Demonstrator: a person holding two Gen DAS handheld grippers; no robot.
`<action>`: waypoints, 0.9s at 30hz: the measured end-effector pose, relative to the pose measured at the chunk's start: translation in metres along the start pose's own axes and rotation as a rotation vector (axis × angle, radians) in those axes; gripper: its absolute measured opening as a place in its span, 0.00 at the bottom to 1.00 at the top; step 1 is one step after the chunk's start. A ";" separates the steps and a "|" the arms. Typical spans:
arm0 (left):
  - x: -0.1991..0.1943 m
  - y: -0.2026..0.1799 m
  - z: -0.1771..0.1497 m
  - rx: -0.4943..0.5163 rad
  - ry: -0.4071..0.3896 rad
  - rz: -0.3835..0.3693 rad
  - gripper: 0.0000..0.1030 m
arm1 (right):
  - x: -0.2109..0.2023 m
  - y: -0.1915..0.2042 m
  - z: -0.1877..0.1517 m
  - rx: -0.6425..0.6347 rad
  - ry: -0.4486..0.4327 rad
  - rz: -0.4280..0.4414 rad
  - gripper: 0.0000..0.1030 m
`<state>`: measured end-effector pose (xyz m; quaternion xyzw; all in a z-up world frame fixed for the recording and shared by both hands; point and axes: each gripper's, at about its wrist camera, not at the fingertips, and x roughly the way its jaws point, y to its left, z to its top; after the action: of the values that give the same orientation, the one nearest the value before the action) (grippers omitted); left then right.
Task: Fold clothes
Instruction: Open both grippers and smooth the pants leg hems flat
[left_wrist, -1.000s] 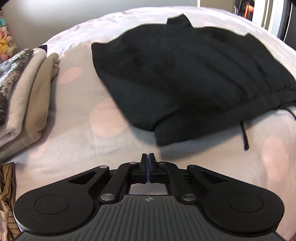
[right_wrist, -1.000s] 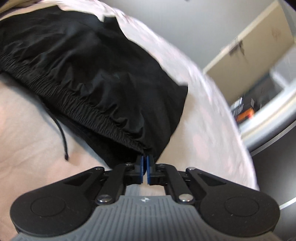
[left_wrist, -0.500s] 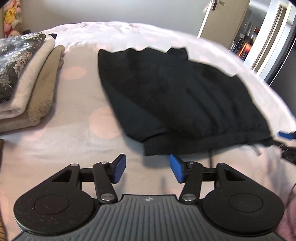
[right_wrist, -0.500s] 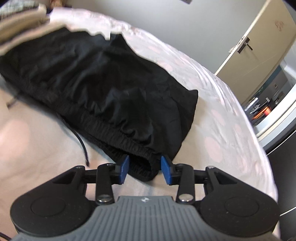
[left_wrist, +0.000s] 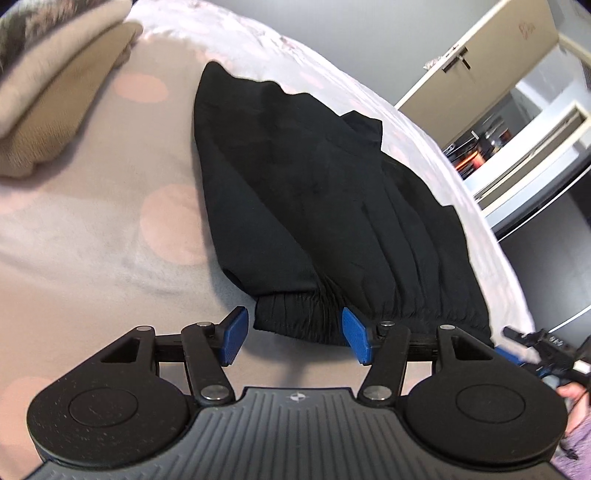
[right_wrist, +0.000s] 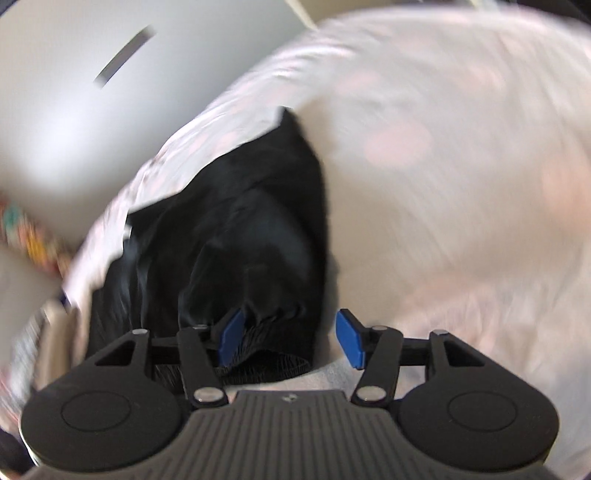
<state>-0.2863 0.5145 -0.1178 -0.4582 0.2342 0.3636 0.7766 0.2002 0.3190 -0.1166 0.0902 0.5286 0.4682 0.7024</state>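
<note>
Plainly, the black shorts (left_wrist: 314, 206) lie flat mid-bed, waistband toward the near edge of the bed (left_wrist: 92, 229). Both jaws stand apart, the right hand-held gripper (right_wrist: 290, 338) widening, the left hand-held gripper (left_wrist: 295, 339) likewise gripping nothing. Risk: closing on one waistband layer only, so the fold drags crooked.

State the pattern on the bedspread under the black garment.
Pale bedspread with large pink dots, clearest in the left wrist view.
</note>
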 end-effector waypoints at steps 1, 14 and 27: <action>0.003 0.002 0.001 -0.014 0.007 -0.006 0.53 | 0.004 -0.006 0.001 0.054 0.016 0.017 0.58; 0.020 0.008 0.001 -0.015 0.029 0.000 0.53 | 0.029 -0.011 0.002 0.077 0.092 0.020 0.47; 0.021 -0.025 -0.003 0.304 -0.051 0.137 0.48 | 0.034 -0.008 0.001 0.009 0.098 -0.006 0.32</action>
<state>-0.2536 0.5116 -0.1203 -0.3090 0.2973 0.3874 0.8161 0.2053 0.3406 -0.1430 0.0688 0.5649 0.4675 0.6764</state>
